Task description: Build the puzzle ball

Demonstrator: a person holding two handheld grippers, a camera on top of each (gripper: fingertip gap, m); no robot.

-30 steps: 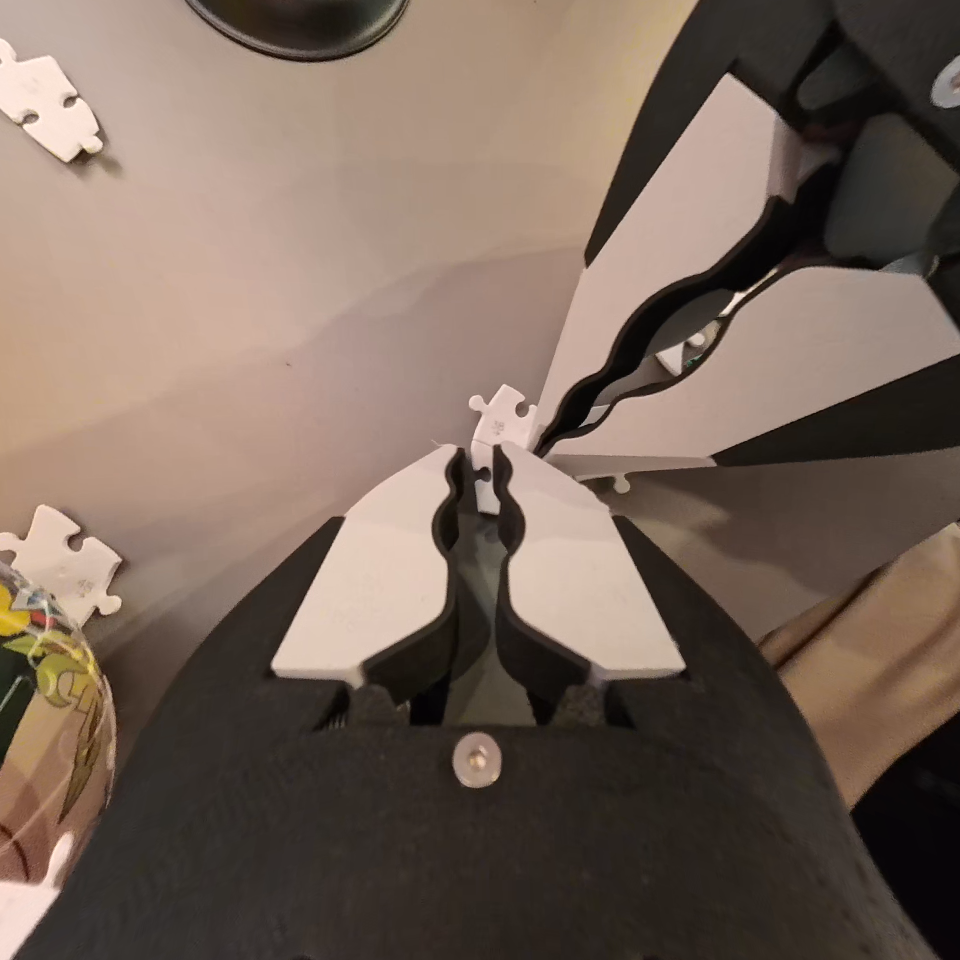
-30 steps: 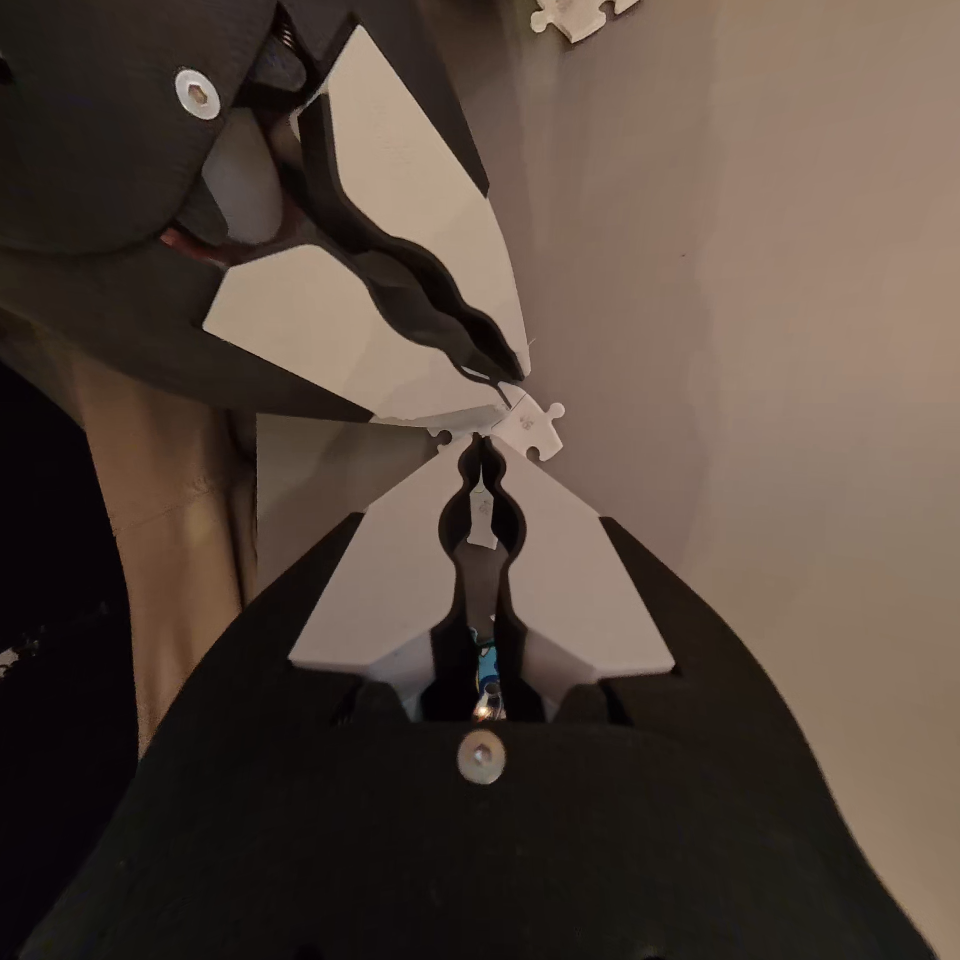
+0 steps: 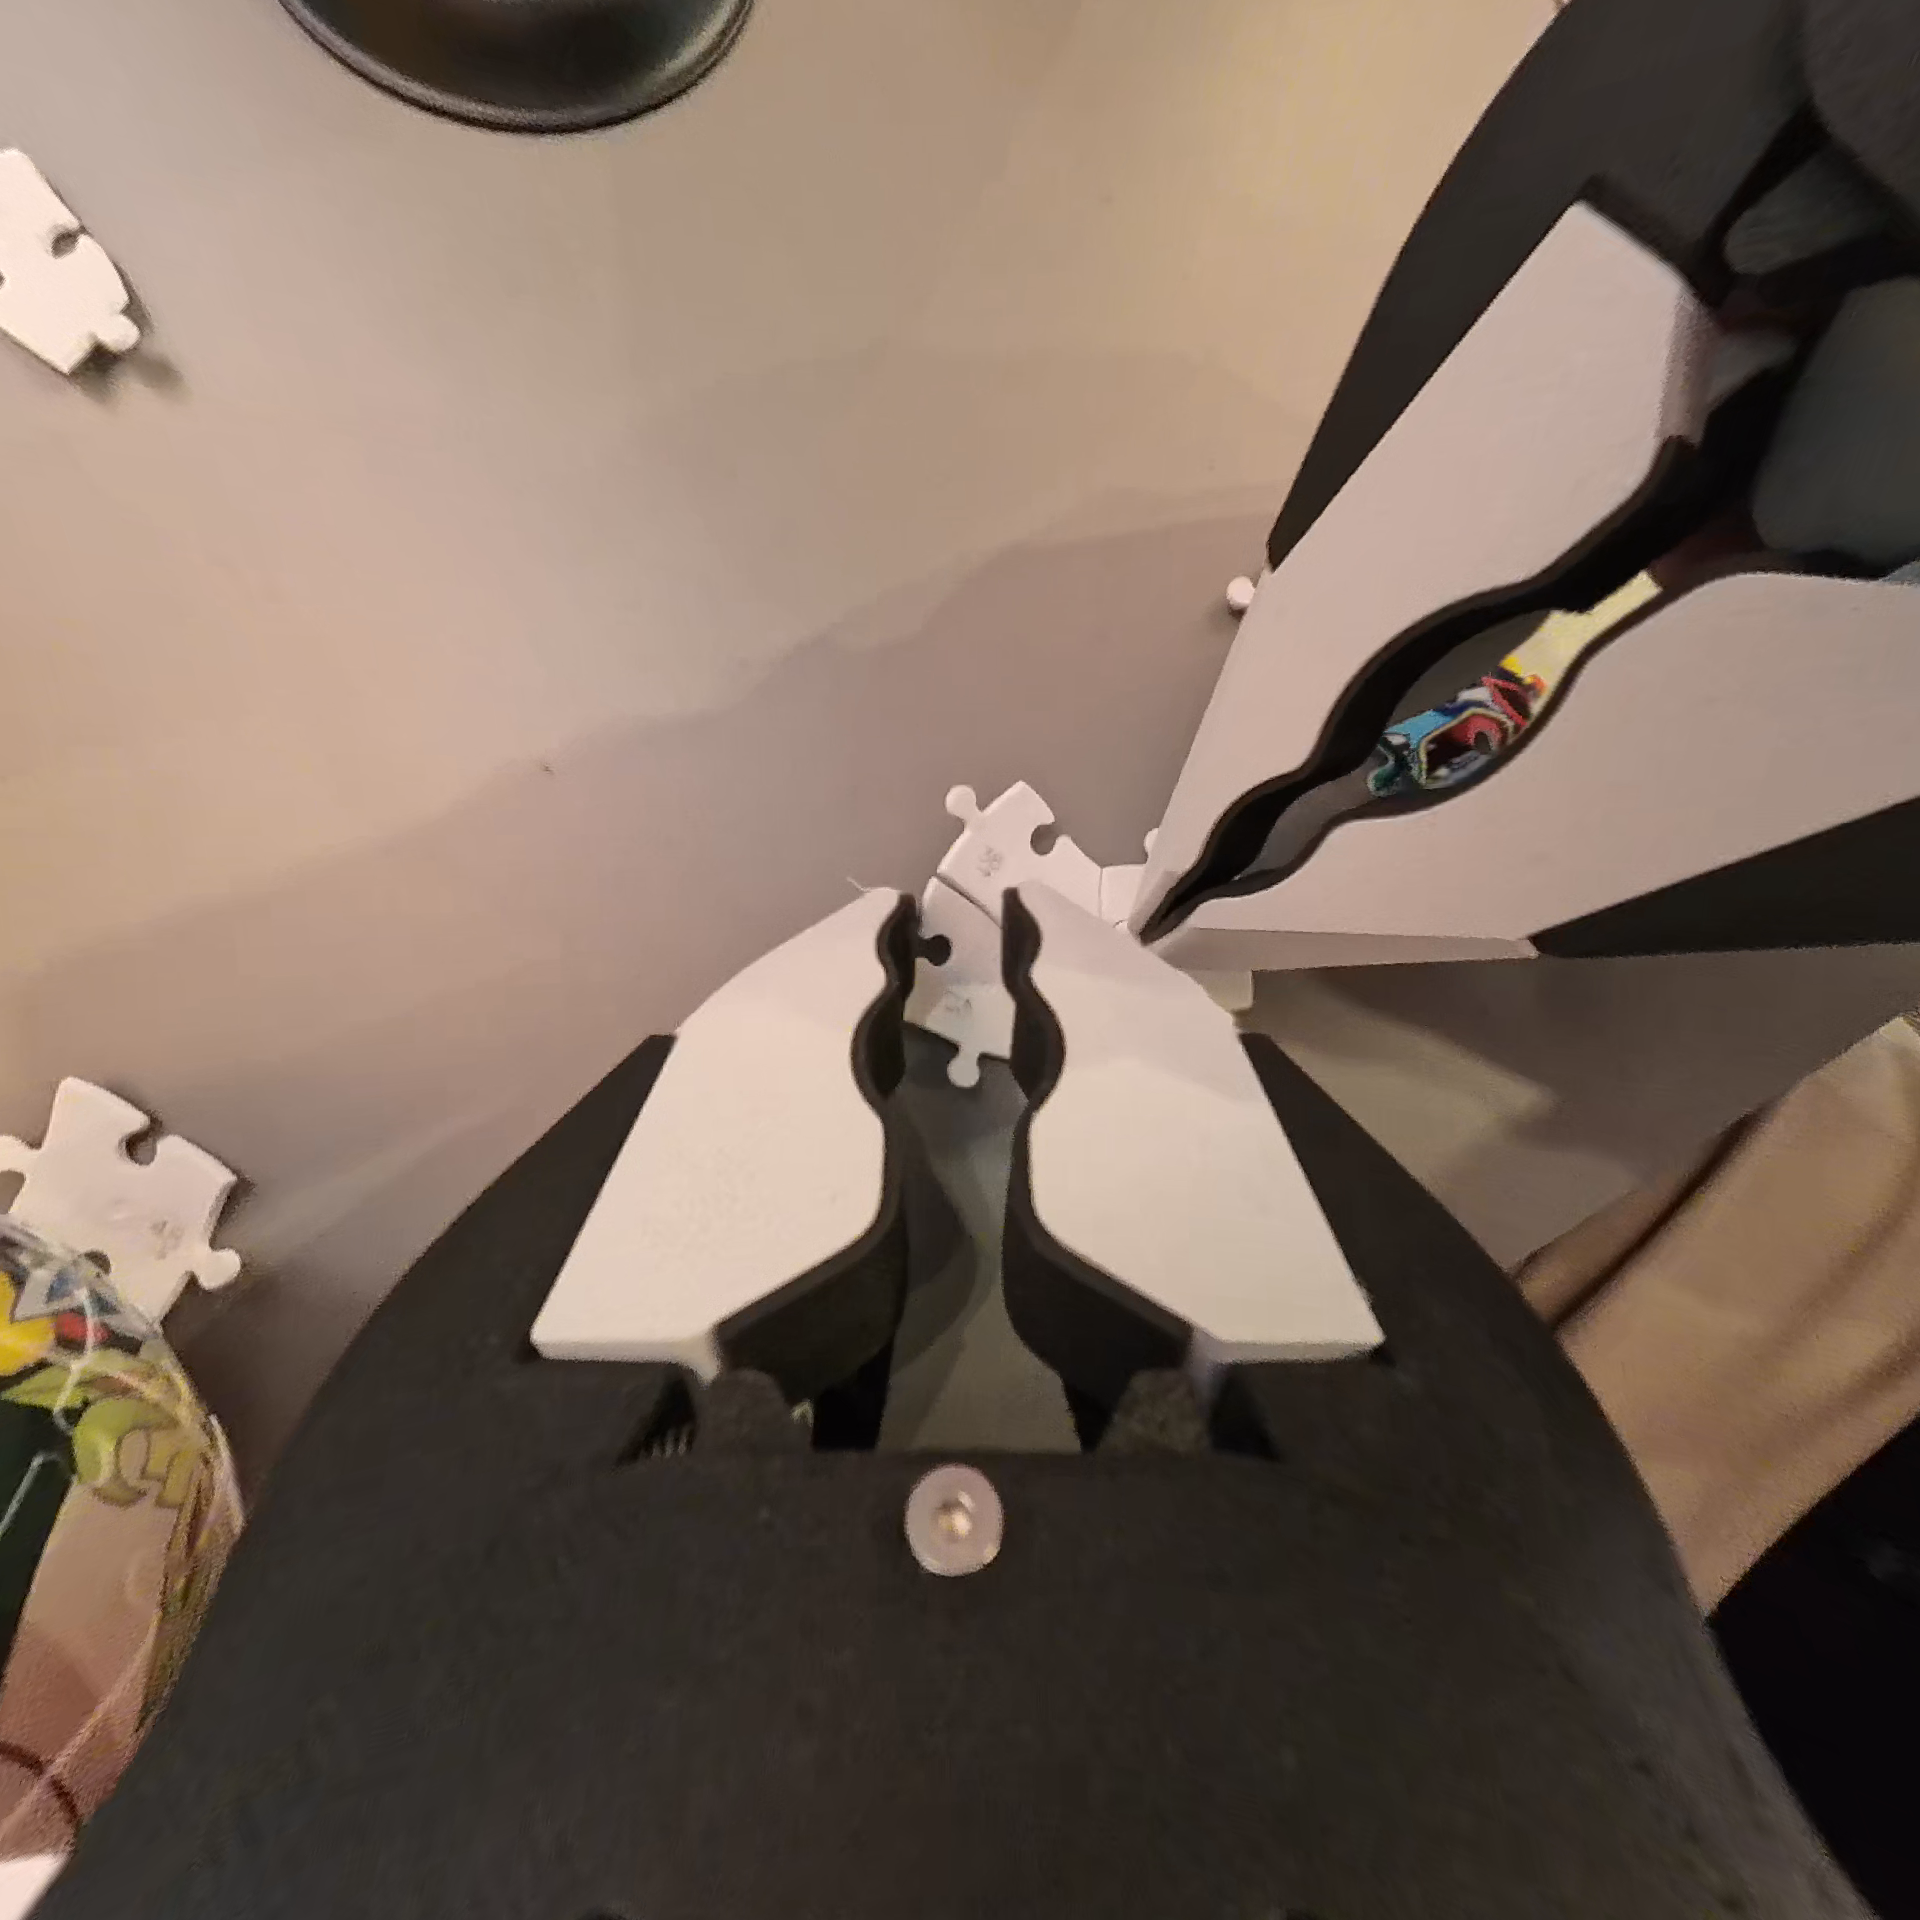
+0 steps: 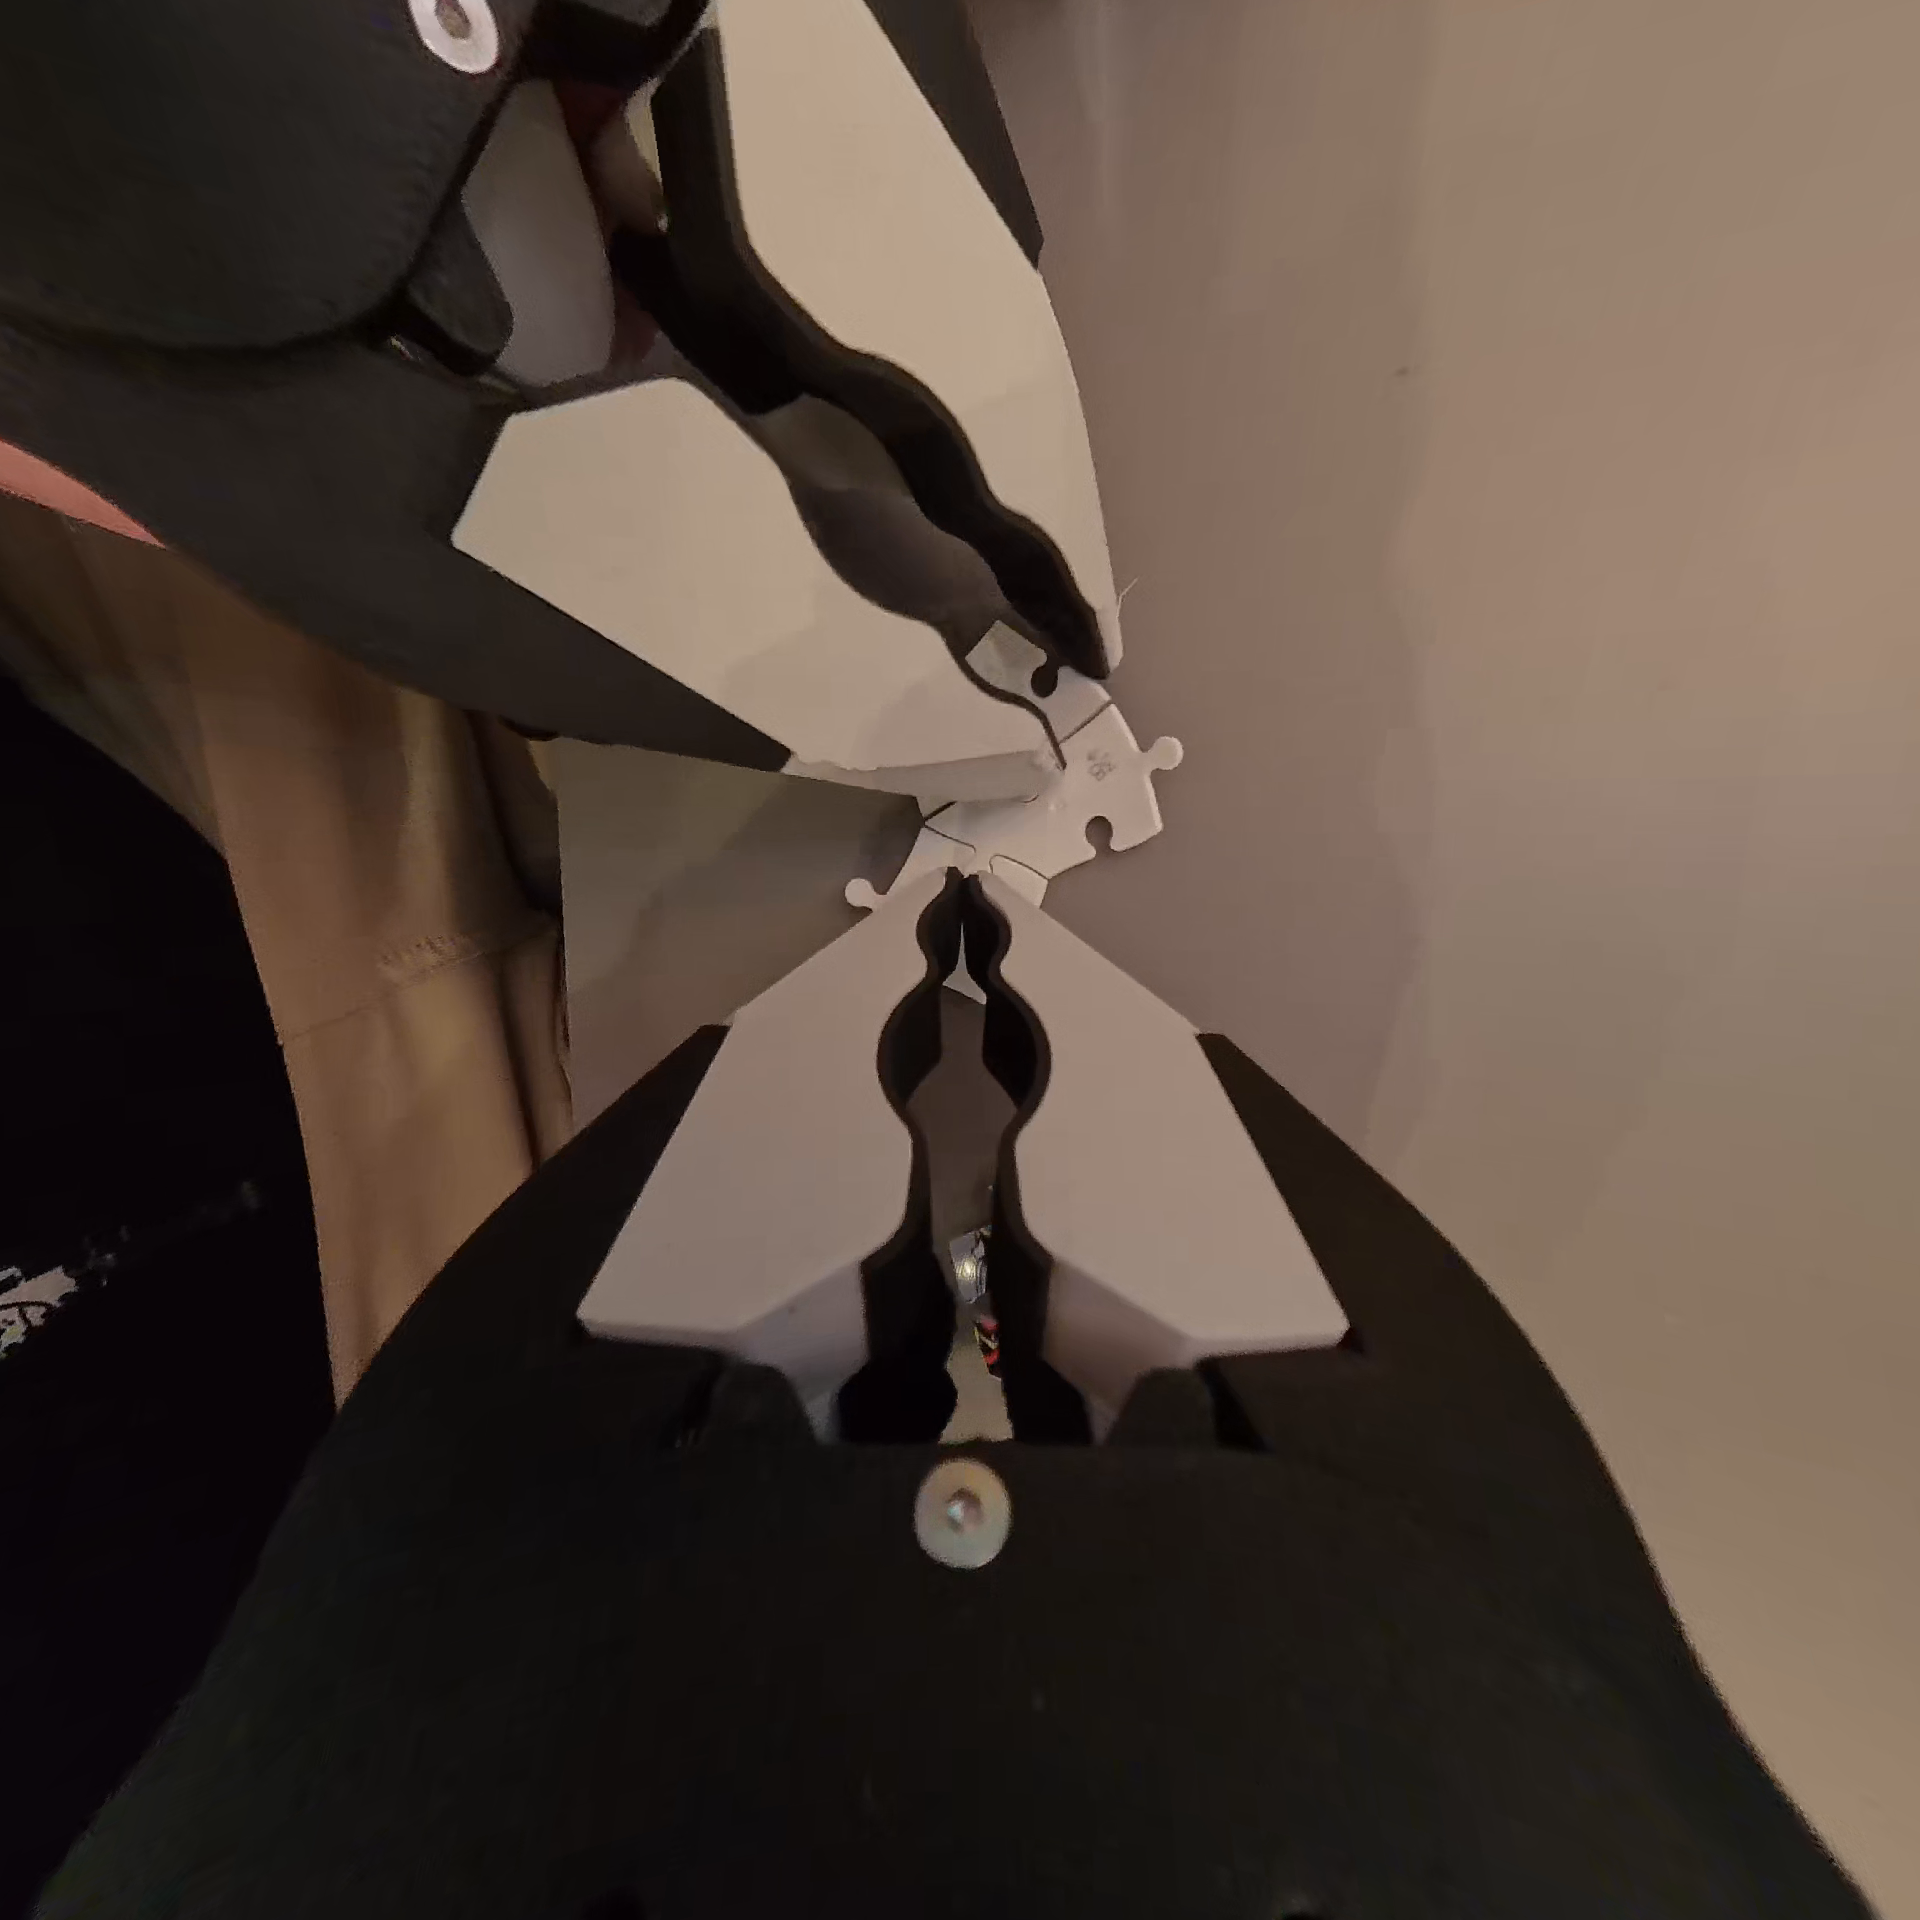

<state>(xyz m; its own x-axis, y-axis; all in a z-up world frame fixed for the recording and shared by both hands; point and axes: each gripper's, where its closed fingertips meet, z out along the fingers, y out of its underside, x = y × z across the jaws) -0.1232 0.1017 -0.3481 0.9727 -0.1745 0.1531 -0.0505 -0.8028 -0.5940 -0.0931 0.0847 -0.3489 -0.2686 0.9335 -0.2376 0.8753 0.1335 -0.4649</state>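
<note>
Pinching at its tips, the right gripper (image 4: 961, 894) is closed on the small cluster of joined white curved puzzle pieces (image 4: 1091, 800); the left gripper (image 3: 961, 920) is narrowly parted around the cluster's other edge, apparently to steady a seam. Open grey tabletop (image 3: 520, 623) lies beyond the cluster; loose white pieces (image 3: 114, 1184) are well apart.

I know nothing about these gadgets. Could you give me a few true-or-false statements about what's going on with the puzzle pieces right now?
1. Both hand-held grippers meet at one small cluster of joined white puzzle pieces. True.
2. The left hand-held gripper is clamped tight. False: its fingers stand apart around the pieces.
3. The right hand-held gripper pinches the cluster. True.
4. Two loose puzzle pieces lie on the table. True.
5. The loose pieces lie picture side up. False: they show plain white.
</note>
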